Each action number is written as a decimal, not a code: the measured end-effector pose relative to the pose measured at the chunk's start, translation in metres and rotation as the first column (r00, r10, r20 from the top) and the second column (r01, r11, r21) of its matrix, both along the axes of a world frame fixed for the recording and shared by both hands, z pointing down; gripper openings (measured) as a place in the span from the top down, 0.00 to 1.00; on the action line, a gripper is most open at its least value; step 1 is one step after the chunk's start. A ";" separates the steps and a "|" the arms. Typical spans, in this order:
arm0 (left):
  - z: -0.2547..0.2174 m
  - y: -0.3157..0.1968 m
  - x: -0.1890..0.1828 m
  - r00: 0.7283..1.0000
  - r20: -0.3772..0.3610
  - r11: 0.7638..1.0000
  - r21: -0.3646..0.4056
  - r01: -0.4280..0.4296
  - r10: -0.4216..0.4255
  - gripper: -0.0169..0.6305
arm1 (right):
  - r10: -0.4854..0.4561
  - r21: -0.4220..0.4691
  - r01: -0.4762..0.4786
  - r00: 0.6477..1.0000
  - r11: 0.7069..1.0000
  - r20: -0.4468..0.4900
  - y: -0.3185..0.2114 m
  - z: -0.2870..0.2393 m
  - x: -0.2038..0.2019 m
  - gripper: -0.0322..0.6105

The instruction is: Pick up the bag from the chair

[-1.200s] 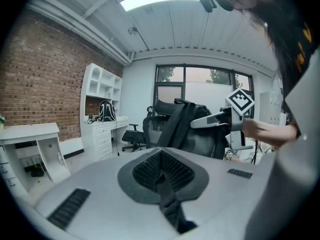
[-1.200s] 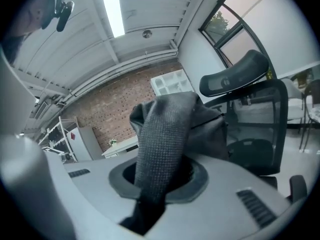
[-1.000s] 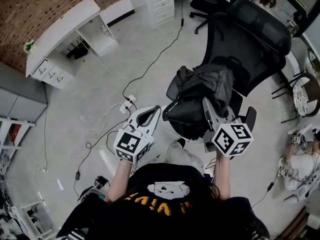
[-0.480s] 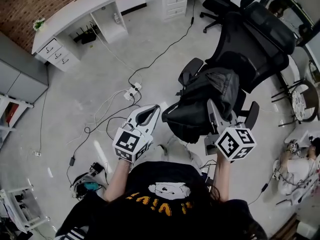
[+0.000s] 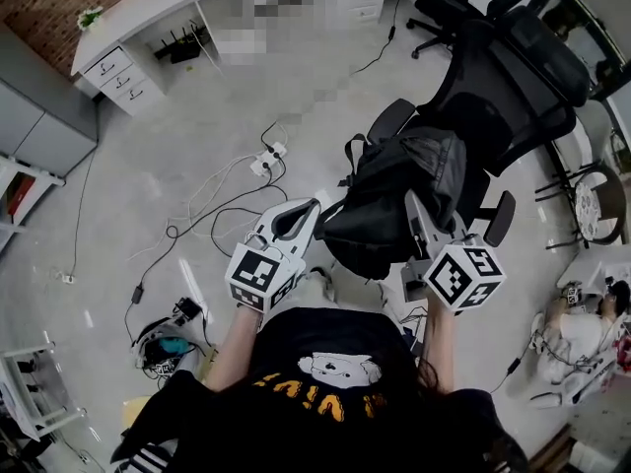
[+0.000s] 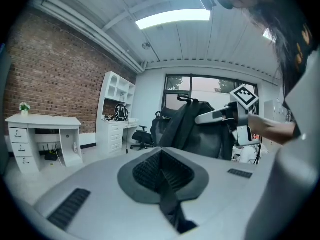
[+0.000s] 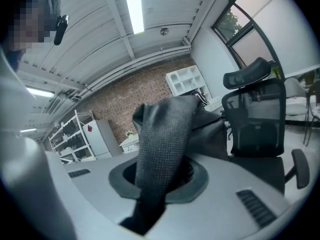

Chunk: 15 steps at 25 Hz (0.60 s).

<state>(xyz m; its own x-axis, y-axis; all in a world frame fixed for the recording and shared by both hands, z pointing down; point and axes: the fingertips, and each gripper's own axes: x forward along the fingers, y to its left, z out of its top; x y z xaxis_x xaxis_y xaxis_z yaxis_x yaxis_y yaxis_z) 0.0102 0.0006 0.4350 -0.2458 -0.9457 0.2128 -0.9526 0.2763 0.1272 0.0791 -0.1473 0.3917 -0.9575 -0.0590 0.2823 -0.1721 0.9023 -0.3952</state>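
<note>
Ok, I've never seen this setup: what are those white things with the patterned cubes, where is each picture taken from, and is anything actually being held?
There is no robot here. A person holds a hand tool with tongs in each hand, and the patterned cubes are part of those tools. The wide picture comes from a camera on the person's head, looking steeply down. The other two come from a camera riding on each tool, looking along its tongs. In front stands a black office chair with a black bag at its seat. The right tongs are closed on a broad grey woven strap of the bag. The left tongs are closed on a thin dark strap, probably the bag's too. I can't tell whether the bag has left the seat.
</note>
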 end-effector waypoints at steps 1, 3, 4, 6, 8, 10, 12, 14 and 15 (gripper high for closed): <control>0.001 0.003 0.001 1.000 -0.002 1.000 0.002 0.006 -0.006 0.98 | -0.011 0.001 0.011 1.000 1.000 -0.003 0.005 0.001 -0.001 0.86; 0.005 0.009 0.003 1.000 -0.006 1.000 0.006 0.020 -0.020 0.98 | -0.033 0.002 0.033 0.999 0.999 -0.010 0.012 0.004 -0.001 0.86; 0.006 0.010 0.003 1.000 -0.007 1.000 0.008 0.028 -0.028 0.98 | -0.044 0.003 0.044 0.999 0.999 -0.014 0.015 0.006 -0.002 0.86; 0.008 0.013 0.004 0.999 -0.009 0.999 0.008 0.045 -0.045 0.97 | -0.068 0.004 0.068 0.997 0.998 -0.023 0.019 0.009 -0.004 0.86; 0.008 0.016 0.004 0.998 -0.012 0.998 0.004 0.063 -0.063 0.97 | -0.091 0.003 0.091 0.995 0.996 -0.032 0.022 0.012 -0.007 0.86; 0.008 0.019 0.004 0.996 -0.015 0.997 0.000 0.083 -0.083 0.97 | -0.111 -0.001 0.111 0.993 0.994 -0.042 0.025 0.016 -0.009 0.86; 0.008 0.025 0.005 0.995 -0.015 0.995 -0.004 0.104 -0.104 0.98 | -0.131 -0.007 0.131 0.990 0.991 -0.049 0.030 0.019 -0.009 0.86; 0.008 0.031 0.006 0.992 -0.014 0.992 -0.008 0.124 -0.124 0.98 | -0.154 -0.013 0.154 0.987 0.988 -0.052 0.037 0.022 -0.008 0.86; 0.008 0.034 0.008 0.991 -0.013 0.991 -0.010 0.134 -0.134 0.98 | -0.167 -0.016 0.167 0.984 0.986 -0.053 0.040 0.023 -0.008 0.86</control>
<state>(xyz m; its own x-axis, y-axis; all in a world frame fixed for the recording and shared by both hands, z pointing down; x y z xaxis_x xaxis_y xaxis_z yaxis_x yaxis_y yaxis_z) 0.0177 0.0344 0.4434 -0.3674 -0.9024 0.2253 -0.9050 0.4027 0.1370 0.0710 -0.1076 0.4146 -0.9368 0.1040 0.3340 -0.0409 0.9156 -0.3999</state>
